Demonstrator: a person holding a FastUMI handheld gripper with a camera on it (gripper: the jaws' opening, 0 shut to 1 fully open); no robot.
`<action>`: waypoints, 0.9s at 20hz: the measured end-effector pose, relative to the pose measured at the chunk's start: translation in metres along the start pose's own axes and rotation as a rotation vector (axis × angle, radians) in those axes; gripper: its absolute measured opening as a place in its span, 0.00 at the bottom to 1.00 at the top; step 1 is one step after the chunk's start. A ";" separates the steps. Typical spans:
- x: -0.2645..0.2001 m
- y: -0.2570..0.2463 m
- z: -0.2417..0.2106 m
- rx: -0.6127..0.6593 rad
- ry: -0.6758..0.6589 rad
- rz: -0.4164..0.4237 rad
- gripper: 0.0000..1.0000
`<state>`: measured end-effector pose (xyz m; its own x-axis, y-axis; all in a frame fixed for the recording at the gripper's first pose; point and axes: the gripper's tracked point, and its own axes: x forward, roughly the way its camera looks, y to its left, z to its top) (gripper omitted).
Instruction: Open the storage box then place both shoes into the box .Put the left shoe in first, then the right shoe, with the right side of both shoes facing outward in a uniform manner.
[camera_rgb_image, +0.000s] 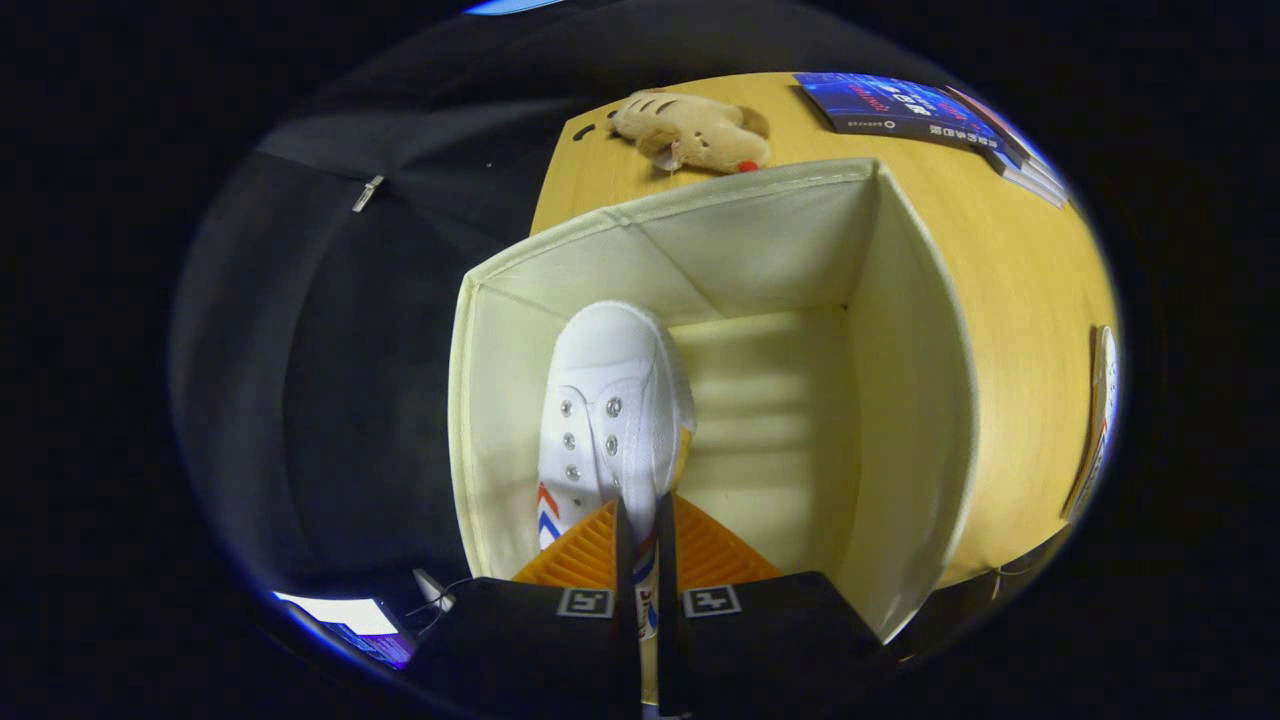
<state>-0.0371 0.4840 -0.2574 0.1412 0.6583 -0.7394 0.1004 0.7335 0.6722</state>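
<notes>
A cream fabric storage box (915, 400) stands open on a wooden table (1020, 300). A white canvas shoe (610, 410) with metal eyelets and red and blue chevrons on its side hangs toe-first inside the box, close to the box's left wall. My gripper (640, 520) is shut on the shoe, both fingers pressing on the upper edge near its heel, right above the box's opening. The box floor beside the shoe is bare. The other shoe (1098, 430) lies on the table to the right of the box, seen edge-on.
A tan plush toy (695, 130) lies on the table just beyond the box's far rim. Several dark booklets (920, 110) sit at the table's far right corner. The table's left edge runs close beside the box. A lit screen (350, 620) glows low to the left.
</notes>
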 end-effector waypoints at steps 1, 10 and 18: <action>-0.003 0.008 -0.002 0.004 0.002 0.031 0.21; -0.076 0.016 0.021 -0.096 -0.084 0.169 0.93; -0.190 -0.076 0.049 -0.181 -0.278 0.131 0.95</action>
<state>-0.0238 0.2947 -0.1662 0.4066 0.6956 -0.5923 -0.1089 0.6806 0.7245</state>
